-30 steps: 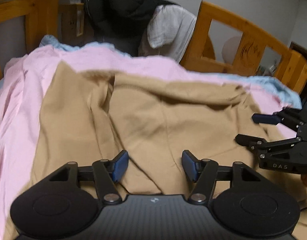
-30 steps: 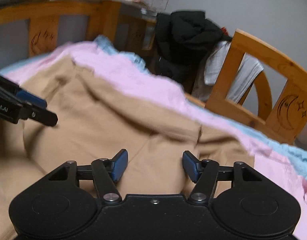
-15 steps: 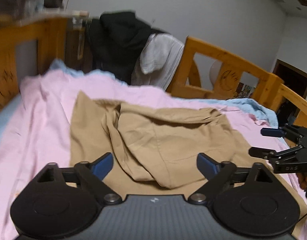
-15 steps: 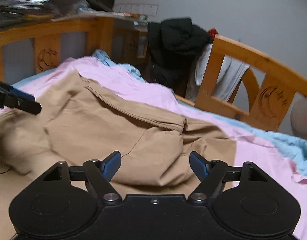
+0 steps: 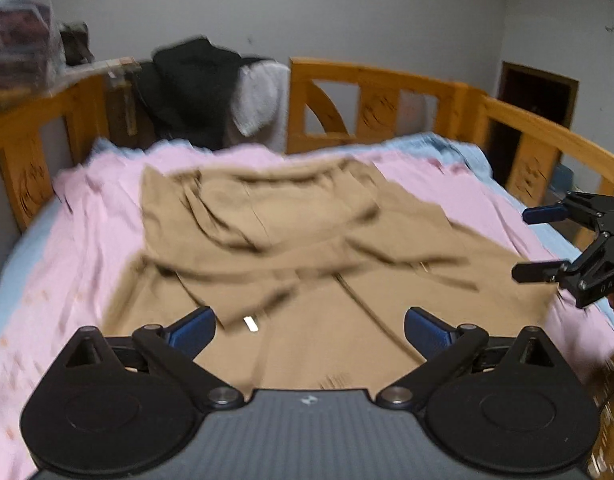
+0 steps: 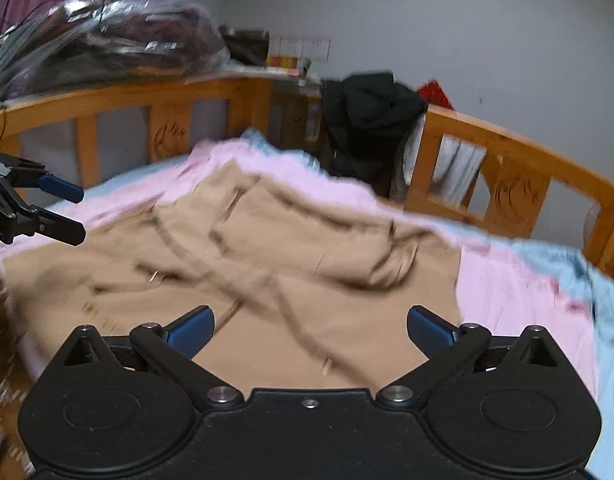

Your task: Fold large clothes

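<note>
Tan garment (image 5: 307,248) spread on the pink sheet (image 5: 79,240) of the wooden bed (image 5: 371,92), partly folded: far half doubled over into a rumpled band, near half lying flat toward the camera. Left gripper (image 5: 309,328) above the near hem, jaws opening to full spread, nothing between them, cloth below and ahead rather than in the gap. Right gripper (image 6: 310,328) likewise over the near edge, jaws opening wide and bare. Seen from the left wrist, right gripper (image 5: 547,240) off the garment's right side; seen from the right wrist, left gripper (image 6: 63,210) off its left side. Long axis judged crosswise between the two, so each side edge nearest its own hand, fold band farther off, ahead of both
</note>
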### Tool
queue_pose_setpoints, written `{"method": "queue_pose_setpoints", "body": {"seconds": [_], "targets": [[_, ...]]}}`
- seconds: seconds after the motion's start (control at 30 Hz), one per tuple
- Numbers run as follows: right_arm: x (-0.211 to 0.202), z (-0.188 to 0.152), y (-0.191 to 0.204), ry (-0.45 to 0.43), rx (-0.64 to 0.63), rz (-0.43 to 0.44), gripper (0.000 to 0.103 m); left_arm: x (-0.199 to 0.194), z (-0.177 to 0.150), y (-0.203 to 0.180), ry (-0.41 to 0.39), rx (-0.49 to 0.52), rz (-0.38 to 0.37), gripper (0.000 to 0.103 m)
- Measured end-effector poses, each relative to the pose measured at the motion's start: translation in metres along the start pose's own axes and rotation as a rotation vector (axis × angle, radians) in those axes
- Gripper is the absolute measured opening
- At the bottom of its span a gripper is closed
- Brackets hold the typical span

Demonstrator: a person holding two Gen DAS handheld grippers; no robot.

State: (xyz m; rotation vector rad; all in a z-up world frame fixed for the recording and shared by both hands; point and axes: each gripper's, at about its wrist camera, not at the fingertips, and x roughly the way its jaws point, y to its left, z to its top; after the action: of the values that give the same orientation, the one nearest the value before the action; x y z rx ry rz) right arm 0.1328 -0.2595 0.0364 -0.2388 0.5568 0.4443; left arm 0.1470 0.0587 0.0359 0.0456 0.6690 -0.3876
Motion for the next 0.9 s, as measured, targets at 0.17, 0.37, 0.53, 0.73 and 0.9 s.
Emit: {"method": "queue_pose_setpoints", "body": {"seconds": [0.17,0.37,0.53,0.73,0.9], "targets": [[-0.009,-0.052,0.038,0.082,-0.059,-0.028,0.102,0.001,-0.041,-0.025,0.070,0.069,-0.024,0.102],[0.016,-0.080,0.070,0.216,-0.271,-0.064,0.102,0.006,-0.066,-0.039,0.130,0.119,-0.022,0.102],[0.025,-0.087,0.069,0.217,-0.276,-0.074,0.102,0.009,-0.066,-0.034,0.156,0.101,-0.017,0.102],[0.019,-0.088,0.048,0.195,-0.247,-0.168,0.102,0.011,-0.060,-0.034,0.152,0.107,-0.024,0.102],[0.013,-0.082,0.038,0.108,-0.224,-0.196,0.100,0.011,-0.057,-0.042,0.145,0.108,-0.067,0.102]]}}
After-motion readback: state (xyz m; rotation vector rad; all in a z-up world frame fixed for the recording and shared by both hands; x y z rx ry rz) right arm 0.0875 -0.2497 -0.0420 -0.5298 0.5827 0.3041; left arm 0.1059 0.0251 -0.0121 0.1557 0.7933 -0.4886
